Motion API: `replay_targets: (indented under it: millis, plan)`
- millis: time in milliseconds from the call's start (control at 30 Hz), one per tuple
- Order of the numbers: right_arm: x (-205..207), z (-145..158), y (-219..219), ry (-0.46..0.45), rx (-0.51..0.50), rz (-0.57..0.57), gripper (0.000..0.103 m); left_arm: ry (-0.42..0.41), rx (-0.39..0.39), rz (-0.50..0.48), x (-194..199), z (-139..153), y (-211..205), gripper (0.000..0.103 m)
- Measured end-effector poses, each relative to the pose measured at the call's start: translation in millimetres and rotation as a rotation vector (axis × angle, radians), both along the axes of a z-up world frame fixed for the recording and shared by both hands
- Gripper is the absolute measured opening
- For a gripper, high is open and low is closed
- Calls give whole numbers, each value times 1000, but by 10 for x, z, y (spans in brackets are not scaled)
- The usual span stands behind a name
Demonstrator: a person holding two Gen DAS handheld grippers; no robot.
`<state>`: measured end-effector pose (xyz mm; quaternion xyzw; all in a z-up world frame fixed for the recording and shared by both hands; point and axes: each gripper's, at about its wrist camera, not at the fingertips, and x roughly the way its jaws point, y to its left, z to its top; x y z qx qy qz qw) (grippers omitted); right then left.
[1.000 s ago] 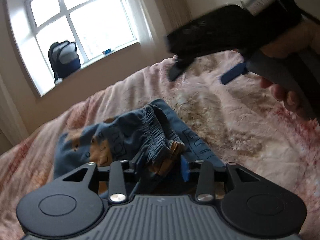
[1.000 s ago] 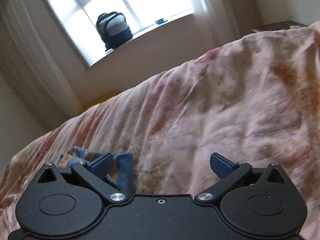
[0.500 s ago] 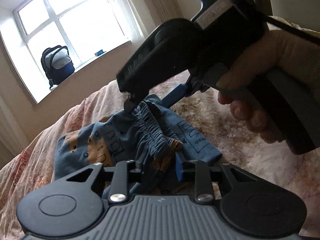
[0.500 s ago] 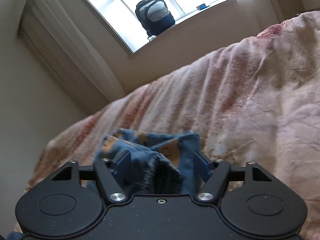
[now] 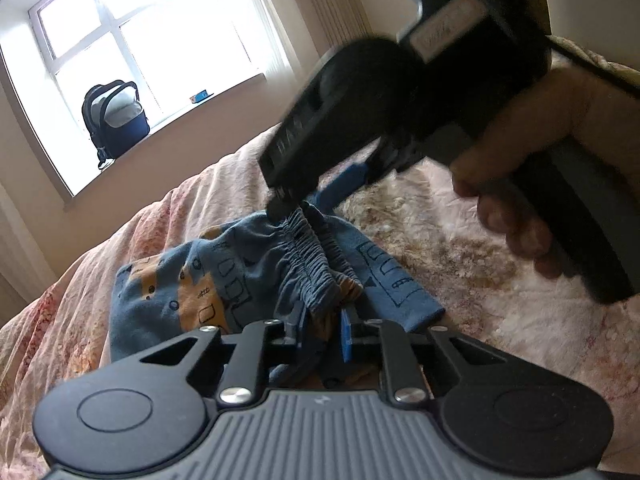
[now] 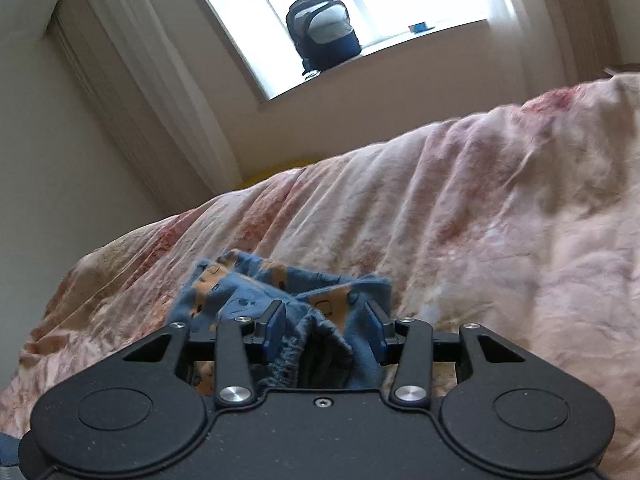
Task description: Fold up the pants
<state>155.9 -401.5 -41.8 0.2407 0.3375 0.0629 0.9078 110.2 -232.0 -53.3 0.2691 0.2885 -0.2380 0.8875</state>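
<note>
Small blue pants (image 5: pixel 224 276) with orange and dark printed shapes lie bunched on the pink bedspread (image 5: pixel 460 264). My left gripper (image 5: pixel 322 330) is shut on the gathered elastic waistband near me. My right gripper (image 5: pixel 304 204) shows in the left wrist view above the far end of the waistband, held by a hand. In the right wrist view the right gripper (image 6: pixel 330 326) has its jaws closing around a fold of the pants (image 6: pixel 316 300), with a gap still beside the cloth.
The pink mottled bedspread (image 6: pixel 480 248) covers the whole bed. A dark backpack (image 5: pixel 114 118) stands on the windowsill at the back, under a bright window (image 6: pixel 360 0). Curtains hang at the left of the window.
My right gripper came in from the right, went over the waistband and narrowed its jaws around the cloth. My left gripper kept its hold and barely moved.
</note>
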Motion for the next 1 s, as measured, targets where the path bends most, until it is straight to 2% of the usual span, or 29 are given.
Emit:
replay_targets:
  millis: [33, 133, 167, 333, 567, 667, 767, 833, 867, 900, 967, 1000]
  plan:
    - [11, -45, -10, 13, 19, 6, 33, -5, 0, 1, 2, 7, 2, 16]
    - [25, -78, -11, 17, 30, 8, 17, -23, -8, 0, -17, 47, 14, 9]
    - [16, -56, -24, 11, 42, 10, 16, -27, -13, -1, -24, 69, 20, 9]
    - [-35, 92, -22, -24, 23, 26, 15, -30, -44, -2, -55, 183, 57, 9]
    - [-136, 227, -63, 8, -32, 36, 15, 5, -88, -27, -121, 213, 33, 9]
    - [-161, 179, -112, 32, -35, 37, 15, 13, -72, -40, -132, 95, -19, 9]
    - [-116, 53, -128, 84, -52, 38, 16, 58, -100, -33, -102, -4, 28, 10]
    - [-105, 12, -111, 103, -73, 41, 25, 91, -141, -29, -89, 43, 145, 14]
    - [-109, 6, -110, 105, -78, 36, 28, 98, -167, -31, -90, 92, 227, 31]
    - [-121, 18, -108, 101, -86, 29, 33, 104, -189, -31, -88, 156, 325, 58]
    - [-156, 69, -89, 82, -122, 5, 48, 84, -239, -8, -94, 290, 574, 79]
    - [-176, 97, -71, 69, -147, -7, 66, 66, -262, 9, -95, 349, 719, 83]
